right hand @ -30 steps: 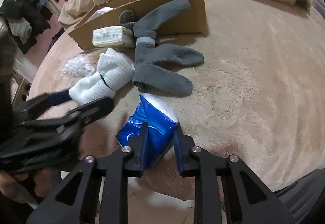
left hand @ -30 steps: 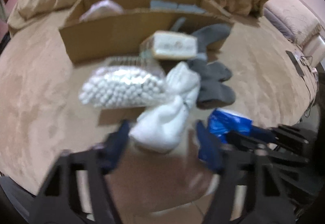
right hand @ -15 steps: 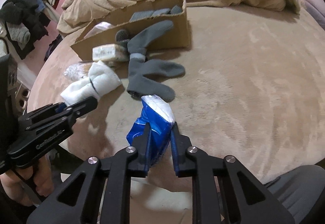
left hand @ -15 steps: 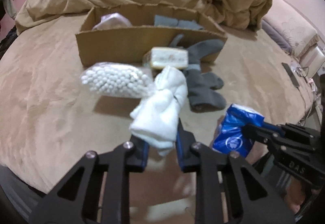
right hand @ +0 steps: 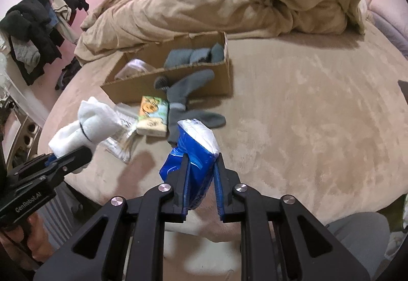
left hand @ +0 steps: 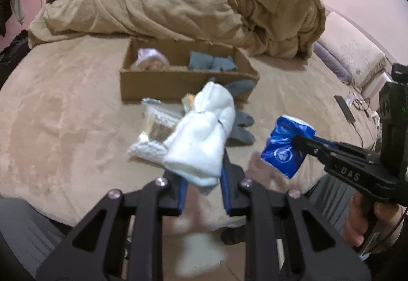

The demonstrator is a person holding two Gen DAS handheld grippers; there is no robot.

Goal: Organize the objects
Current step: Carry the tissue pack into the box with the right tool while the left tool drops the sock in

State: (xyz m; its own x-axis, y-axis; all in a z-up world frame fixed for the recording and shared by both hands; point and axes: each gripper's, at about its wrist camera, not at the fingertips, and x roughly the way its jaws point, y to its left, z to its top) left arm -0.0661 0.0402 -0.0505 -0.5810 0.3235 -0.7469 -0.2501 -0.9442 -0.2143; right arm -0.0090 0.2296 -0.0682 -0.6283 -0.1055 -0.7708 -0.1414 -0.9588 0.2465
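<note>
My left gripper (left hand: pixel 201 176) is shut on a rolled pair of white socks (left hand: pixel 204 138) and holds it in the air above the bed; the socks also show in the right wrist view (right hand: pixel 86 128). My right gripper (right hand: pixel 201 179) is shut on a blue tissue pack (right hand: pixel 196 153), lifted off the bed; the pack also shows in the left wrist view (left hand: pixel 285 145). An open cardboard box (left hand: pixel 178 84) lies further back with grey socks (right hand: pixel 193 55) and a pale bag (left hand: pixel 150 59) inside.
On the beige bed lie loose grey socks (right hand: pixel 186 100), a small printed packet (right hand: pixel 153 117) and a clear bag of white beads (left hand: pixel 150 135). A crumpled tan duvet (left hand: pixel 178 5) fills the back. Dark clothes (right hand: pixel 38 26) hang at far left. A phone (left hand: pixel 344 107) lies at right.
Both grippers rose and pulled back from the bed, lifting the white socks and the blue pack. The left gripper was open around the socks a second ago and has closed on them.
</note>
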